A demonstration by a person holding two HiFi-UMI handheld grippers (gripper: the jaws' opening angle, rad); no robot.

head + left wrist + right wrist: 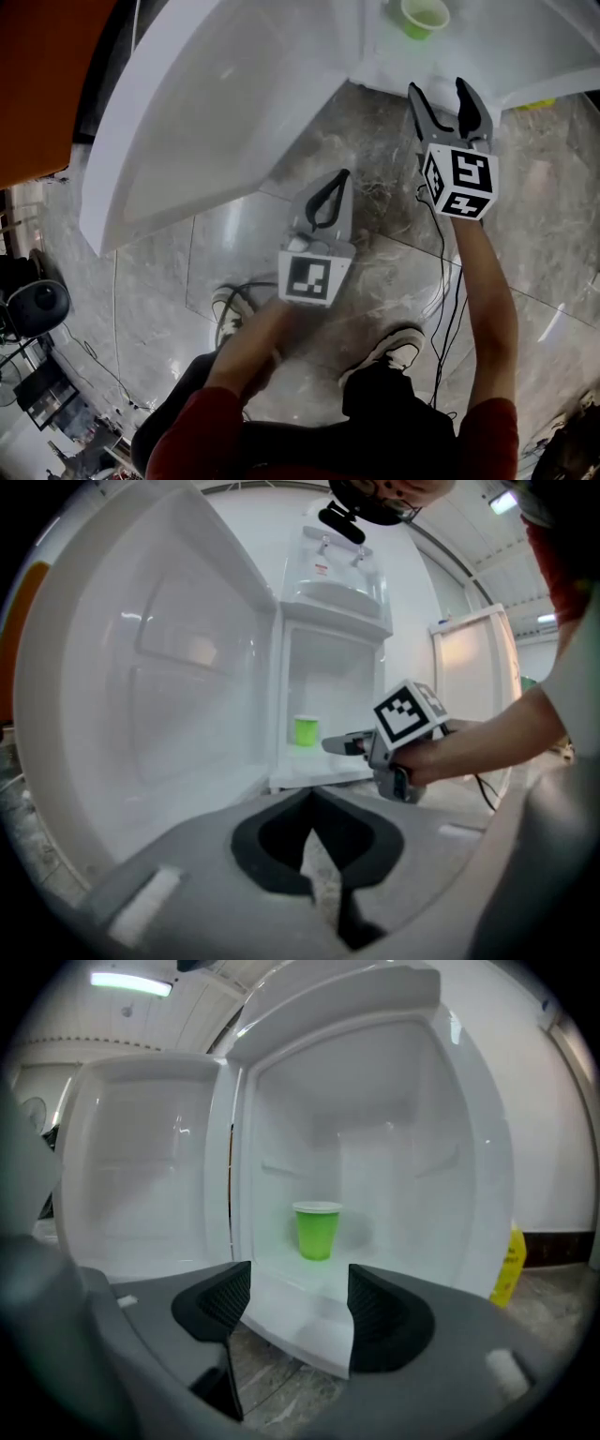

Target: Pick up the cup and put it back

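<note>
A green cup (424, 16) stands upright on the floor of a white cabinet's open compartment (384, 58). In the right gripper view the cup (317, 1230) sits straight ahead, centred past the jaws and some way beyond them. My right gripper (448, 96) is open and empty, just outside the compartment's front edge. My left gripper (328, 195) hangs lower and further back over the floor, shut on nothing. From the left gripper view, the cup (306, 731) shows inside the compartment, with the right gripper (349, 744) pointing at it from the right.
The cabinet's white door (187, 103) stands swung wide open to the left. A yellow object (511, 1260) rests on the floor right of the cabinet. Cables (445, 309) trail over the marble floor by the person's shoes. Dark equipment (37, 305) sits at the far left.
</note>
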